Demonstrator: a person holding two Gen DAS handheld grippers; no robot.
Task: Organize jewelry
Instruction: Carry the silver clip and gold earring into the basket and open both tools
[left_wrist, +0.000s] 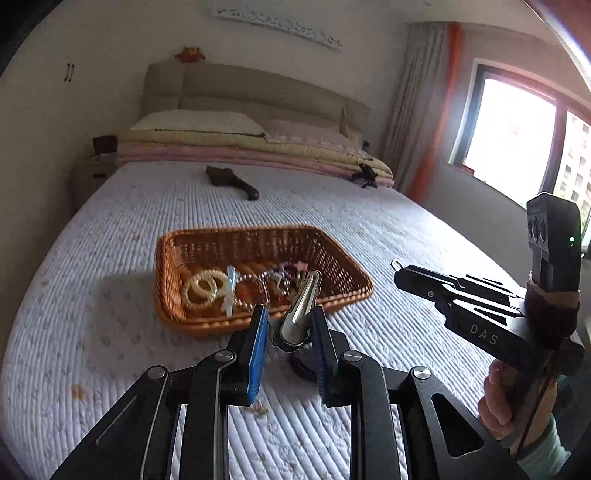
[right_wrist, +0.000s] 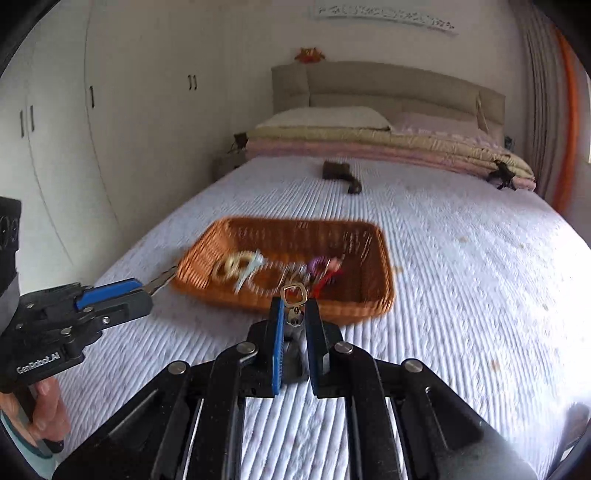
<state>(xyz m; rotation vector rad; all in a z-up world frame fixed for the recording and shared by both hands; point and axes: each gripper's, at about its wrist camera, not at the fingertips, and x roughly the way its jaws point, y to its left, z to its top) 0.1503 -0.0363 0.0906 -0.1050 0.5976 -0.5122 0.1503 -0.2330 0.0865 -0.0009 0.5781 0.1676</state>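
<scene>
Left hand-held gripper (left_wrist: 288, 334) clenched on a silver metal hair clip (left_wrist: 301, 306); clip stands between the blue pads, tip pointing forward over the near rim of the wicker basket (left_wrist: 258, 325). Same clip seen from the right wrist view protruding from the left gripper toward the basket's left corner. Right hand-held gripper (right_wrist: 294, 325) clenched on a small item with a gold-coloured ring (right_wrist: 293, 294) at its top; the ring sticks up above the pads, the part below it too hidden to identify. Basket rests on the white quilted bed (left_wrist: 369, 221), ahead of both grippers. Inside the basket: cream coil hair tie (left_wrist: 203, 290) at left, pale blue clip (left_wrist: 229, 291) just beside it, clear beaded loop in the middle, purple and red pieces toward the right; right wrist view of these is motion-blurred. A dark brush (left_wrist: 232, 181) lies farther up the bed, well apart from the basket, near folded bedding (left_wrist: 258, 147) at the headboard. A hand (left_wrist: 513, 402) grips the right gripper's handle
</scene>
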